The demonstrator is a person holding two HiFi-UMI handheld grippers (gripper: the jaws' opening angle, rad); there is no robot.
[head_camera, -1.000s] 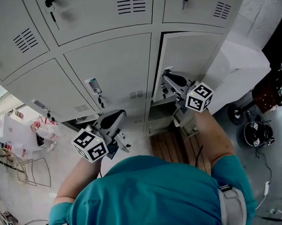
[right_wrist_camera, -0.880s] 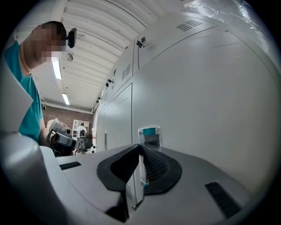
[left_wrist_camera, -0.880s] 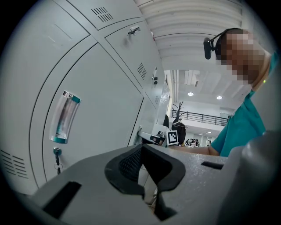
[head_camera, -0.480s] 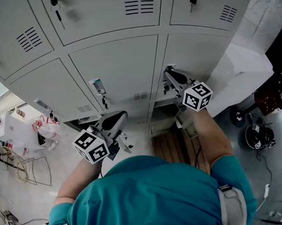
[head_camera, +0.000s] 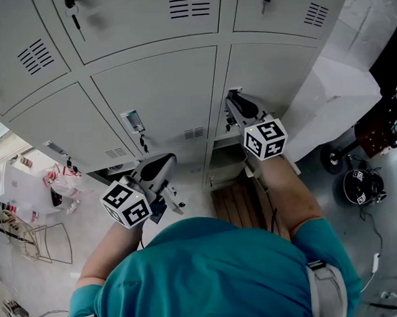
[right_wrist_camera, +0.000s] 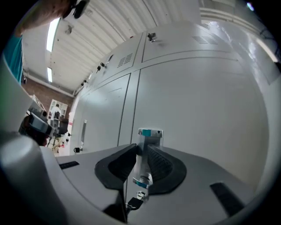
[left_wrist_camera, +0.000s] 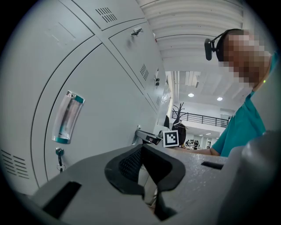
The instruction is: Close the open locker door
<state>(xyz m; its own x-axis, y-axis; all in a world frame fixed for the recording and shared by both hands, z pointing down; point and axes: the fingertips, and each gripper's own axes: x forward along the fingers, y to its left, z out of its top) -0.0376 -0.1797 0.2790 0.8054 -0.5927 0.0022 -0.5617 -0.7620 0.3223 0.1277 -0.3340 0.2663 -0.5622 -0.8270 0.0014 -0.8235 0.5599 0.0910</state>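
Two smooth grey sheet-metal fronts face the left hand-held gripper (left_wrist_camera: 147, 176), whose ribbed black pads stand slightly apart and empty, clear of the steel. To the right, the locker door (head_camera: 273, 72) lies flush in its frame. The right hand-held gripper (right_wrist_camera: 141, 169), its jaws just opening, flanks the door's clear, teal-capped handle (right_wrist_camera: 147, 149).

- Wooden slatted board (head_camera: 235, 205) on the floor at the locker base, right of centre.
- Wire rack (head_camera: 43, 241) on the floor, far left; pink-and-white bag (head_camera: 60, 182) just beyond it.
- Black round unit (head_camera: 361, 188) with a marker tag, floor right; black wheel (head_camera: 332, 159) near it.
- Middle locker (head_camera: 163, 90): clear handle (head_camera: 132, 120), key (head_camera: 142, 142) hanging below.
- Upper locker (head_camera: 134, 32): louvre vent (head_camera: 186, 4).
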